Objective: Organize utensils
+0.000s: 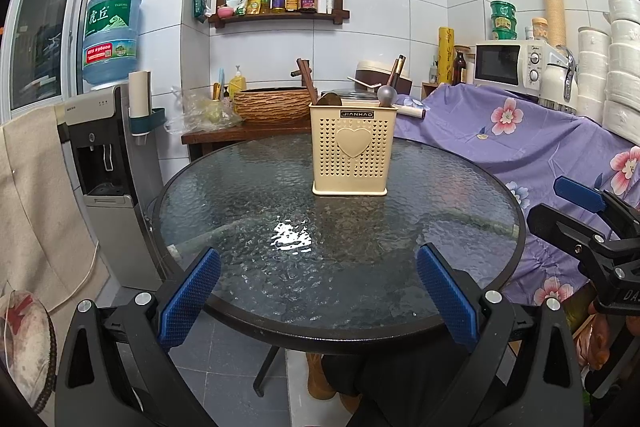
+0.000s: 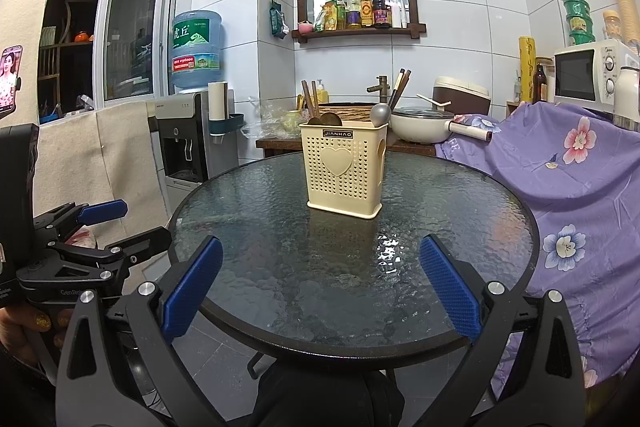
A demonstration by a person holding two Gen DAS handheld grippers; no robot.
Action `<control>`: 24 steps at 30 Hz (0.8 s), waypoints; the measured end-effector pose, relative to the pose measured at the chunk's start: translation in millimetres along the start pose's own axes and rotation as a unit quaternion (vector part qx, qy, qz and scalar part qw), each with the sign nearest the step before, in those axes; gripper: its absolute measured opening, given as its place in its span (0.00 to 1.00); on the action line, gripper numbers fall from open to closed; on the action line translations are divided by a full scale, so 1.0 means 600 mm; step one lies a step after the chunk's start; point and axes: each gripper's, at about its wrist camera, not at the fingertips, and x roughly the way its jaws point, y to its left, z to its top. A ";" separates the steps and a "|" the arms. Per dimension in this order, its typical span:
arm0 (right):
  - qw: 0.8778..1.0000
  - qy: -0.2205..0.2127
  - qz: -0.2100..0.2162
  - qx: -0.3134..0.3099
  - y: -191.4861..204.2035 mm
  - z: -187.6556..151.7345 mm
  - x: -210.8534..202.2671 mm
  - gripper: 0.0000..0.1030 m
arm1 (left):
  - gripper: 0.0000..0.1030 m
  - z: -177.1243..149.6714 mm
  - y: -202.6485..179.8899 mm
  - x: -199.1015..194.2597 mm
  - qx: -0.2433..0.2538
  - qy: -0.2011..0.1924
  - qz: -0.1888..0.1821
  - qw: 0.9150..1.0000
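Utensils stand upright in the cream perforated plastic caddy with a heart on its front [image 1: 350,151], which sits toward the far side of the round textured-glass table [image 1: 240,195]. Straight ahead of both grippers it stands, well apart from each. The left gripper [image 1: 318,297] and right gripper [image 2: 320,291] hover at the near rim, blue pads spread wide, holding nothing. Neither looks clearly nearer, I'd say. A grey metal spoon [image 1: 387,95] and dark wooden chopsticks [image 2: 310,101] poke out the top, long axes near vertical, so any grab would come from above. Their lower lengths are hidden by the caddy's wall.
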 end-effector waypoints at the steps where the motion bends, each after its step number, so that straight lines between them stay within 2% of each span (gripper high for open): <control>1: 1.000 0.000 0.000 0.000 0.000 0.000 0.000 0.94 | 0.94 0.000 0.000 0.000 0.000 0.000 0.000 1.000; 24: 1.000 0.001 0.000 0.000 -0.001 -0.003 0.001 0.94 | 0.94 -0.001 0.000 -0.001 0.000 -0.002 0.000 1.000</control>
